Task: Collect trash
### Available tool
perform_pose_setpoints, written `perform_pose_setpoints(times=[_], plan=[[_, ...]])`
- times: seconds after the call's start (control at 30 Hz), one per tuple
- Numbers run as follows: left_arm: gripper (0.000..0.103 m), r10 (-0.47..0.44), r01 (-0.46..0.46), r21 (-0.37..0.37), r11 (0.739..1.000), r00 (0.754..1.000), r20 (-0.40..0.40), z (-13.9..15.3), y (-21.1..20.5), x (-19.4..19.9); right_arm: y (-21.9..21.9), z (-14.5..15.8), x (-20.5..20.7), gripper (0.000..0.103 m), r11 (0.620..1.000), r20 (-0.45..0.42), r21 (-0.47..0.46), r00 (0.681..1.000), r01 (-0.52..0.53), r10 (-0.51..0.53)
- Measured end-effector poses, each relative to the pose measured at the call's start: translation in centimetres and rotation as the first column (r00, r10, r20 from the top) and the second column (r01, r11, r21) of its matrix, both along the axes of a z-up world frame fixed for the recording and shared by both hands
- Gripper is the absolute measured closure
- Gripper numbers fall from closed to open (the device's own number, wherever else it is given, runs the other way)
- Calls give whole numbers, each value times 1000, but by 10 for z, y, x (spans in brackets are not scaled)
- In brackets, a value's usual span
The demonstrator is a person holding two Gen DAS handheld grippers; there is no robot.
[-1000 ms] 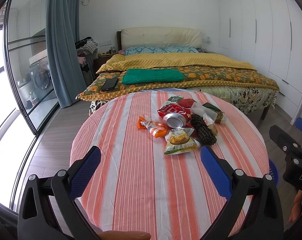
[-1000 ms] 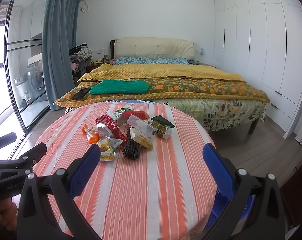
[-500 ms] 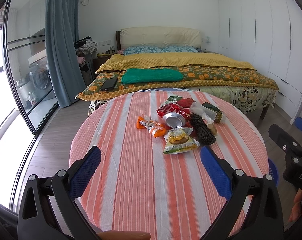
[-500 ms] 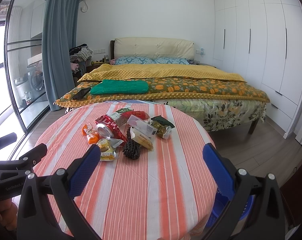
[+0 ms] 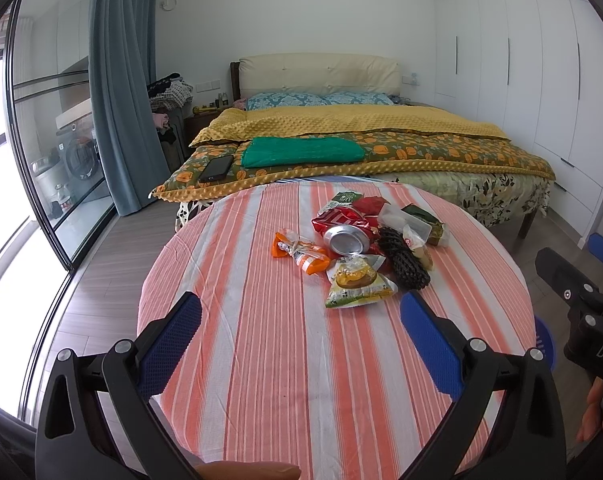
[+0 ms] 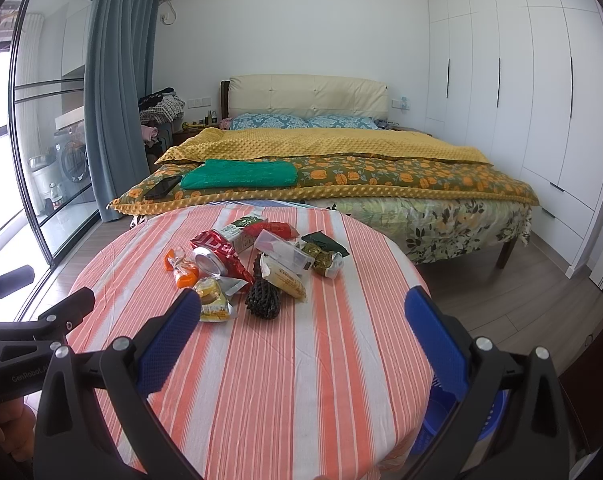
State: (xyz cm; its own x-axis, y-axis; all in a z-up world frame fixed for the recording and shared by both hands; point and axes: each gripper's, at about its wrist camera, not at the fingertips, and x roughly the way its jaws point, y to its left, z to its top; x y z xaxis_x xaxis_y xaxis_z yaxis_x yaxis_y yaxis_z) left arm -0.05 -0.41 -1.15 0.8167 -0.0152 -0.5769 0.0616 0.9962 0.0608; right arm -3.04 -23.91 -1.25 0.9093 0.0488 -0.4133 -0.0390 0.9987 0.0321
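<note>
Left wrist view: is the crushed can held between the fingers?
No. The crushed can lies on the striped table, beyond the open left gripper.

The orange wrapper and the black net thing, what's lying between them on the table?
In the left wrist view, a crushed red can lies between the orange wrapper and the black net, with a yellow-green snack packet just in front.

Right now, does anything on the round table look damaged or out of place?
Yes. A crushed red can lies on its side among wrappers heaped at the middle of the striped tablecloth. A black foam net lies beside it. Both grippers are open, holding nothing.
</note>
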Motion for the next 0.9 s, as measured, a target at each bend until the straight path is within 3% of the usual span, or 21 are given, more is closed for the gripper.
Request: perform_pose_setpoints(times=[0.6,0.9], plan=[[4,1,-1,-1,1000,1000,-21,-15,-3,8,-1,0,1,5,1000,-5,0,1000,5,-5],[4,-90,76,-73,994,976,-198,-62,0,44,-10,-29,17,5,1000,-80,12,996,27,-26]])
